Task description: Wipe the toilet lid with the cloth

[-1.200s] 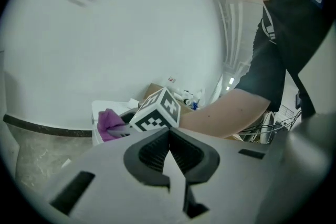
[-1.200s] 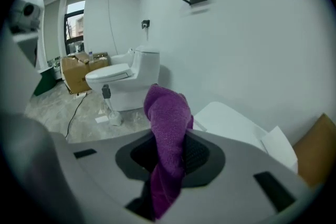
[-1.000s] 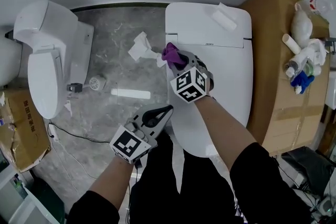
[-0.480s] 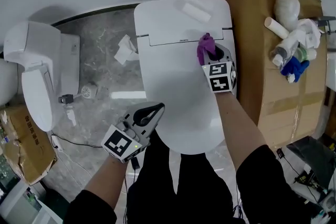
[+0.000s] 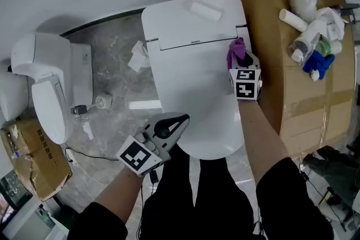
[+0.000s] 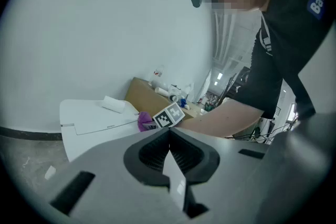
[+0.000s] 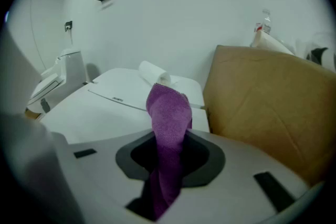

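Observation:
The white toilet lid [image 5: 191, 87] lies closed in the middle of the head view, with its tank cover [image 5: 188, 17] behind it. My right gripper [image 5: 239, 59] is shut on a purple cloth [image 5: 236, 51] at the lid's right edge, near the hinge line. In the right gripper view the purple cloth [image 7: 169, 128] sticks up from between the jaws, over the lid [image 7: 100, 113]. My left gripper [image 5: 179, 120] hangs shut and empty at the lid's front left edge. The left gripper view shows the lid [image 6: 94, 123] and the cloth [image 6: 144, 121] beyond the closed jaws.
A small white roll [image 5: 202, 10] lies on the tank cover. A large cardboard box [image 5: 304, 81] stands right beside the toilet, with bottles and rags [image 5: 315, 36] on top. A second toilet [image 5: 48, 87] stands at the left. Crumpled paper [image 5: 138, 55] lies on the grey floor.
My right gripper has carried the purple cloth from the lid's left side across to its right edge. The left gripper has shifted a little toward the lid's front.

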`<action>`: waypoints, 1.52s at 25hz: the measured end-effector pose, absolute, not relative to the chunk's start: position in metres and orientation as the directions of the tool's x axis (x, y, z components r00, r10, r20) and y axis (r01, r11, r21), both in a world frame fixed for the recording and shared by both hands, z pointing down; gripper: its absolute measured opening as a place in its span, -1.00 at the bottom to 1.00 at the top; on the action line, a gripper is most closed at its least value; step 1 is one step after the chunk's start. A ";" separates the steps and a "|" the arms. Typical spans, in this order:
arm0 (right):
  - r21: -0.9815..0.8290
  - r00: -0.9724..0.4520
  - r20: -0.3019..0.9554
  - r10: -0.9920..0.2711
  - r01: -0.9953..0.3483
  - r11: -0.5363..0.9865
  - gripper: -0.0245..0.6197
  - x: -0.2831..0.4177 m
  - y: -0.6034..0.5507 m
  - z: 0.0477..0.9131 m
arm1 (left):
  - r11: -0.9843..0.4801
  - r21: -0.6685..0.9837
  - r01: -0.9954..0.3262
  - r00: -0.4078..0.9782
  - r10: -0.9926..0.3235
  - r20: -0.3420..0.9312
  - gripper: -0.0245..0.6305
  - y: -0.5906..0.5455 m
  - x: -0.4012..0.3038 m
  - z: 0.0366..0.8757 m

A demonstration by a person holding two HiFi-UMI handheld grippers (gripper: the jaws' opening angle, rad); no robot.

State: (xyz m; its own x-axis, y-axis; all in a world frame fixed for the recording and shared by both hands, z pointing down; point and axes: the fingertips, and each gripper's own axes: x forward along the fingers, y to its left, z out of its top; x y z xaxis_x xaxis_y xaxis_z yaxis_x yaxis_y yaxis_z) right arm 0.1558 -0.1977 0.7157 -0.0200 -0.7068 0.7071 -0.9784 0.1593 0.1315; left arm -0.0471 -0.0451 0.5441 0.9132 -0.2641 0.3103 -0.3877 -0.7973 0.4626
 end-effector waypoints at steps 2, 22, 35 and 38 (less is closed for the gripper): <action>0.118 -0.067 0.707 -0.704 -0.970 0.211 -0.63 0.126 -0.197 0.716 | -0.790 0.462 -0.403 0.909 -0.285 0.305 -0.87 -0.043 -0.058 0.542; 0.062 -0.370 0.723 -0.583 -0.806 0.588 -0.63 -0.143 -0.132 0.722 | -0.738 0.458 -0.496 0.867 -0.388 0.313 -0.87 0.018 -0.201 0.539; 0.106 -0.153 0.729 -0.667 -0.938 0.331 -0.63 0.070 -0.110 0.725 | -0.753 0.467 -0.464 0.883 -0.350 0.313 -0.87 0.042 -0.100 0.534; 0.090 -0.103 0.721 -0.686 -0.966 0.240 -0.63 0.119 -0.101 0.727 | -0.764 0.471 -0.441 0.894 -0.326 0.308 -0.87 0.051 -0.064 0.529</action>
State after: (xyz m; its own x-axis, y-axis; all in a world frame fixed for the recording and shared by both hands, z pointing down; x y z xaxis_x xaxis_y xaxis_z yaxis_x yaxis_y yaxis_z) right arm 0.1188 -0.1011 0.7272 -0.1031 -0.6857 0.7206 -0.9665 0.2403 0.0904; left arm -0.0640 0.0514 0.5292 0.8937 -0.3261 0.3083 -0.4412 -0.7640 0.4708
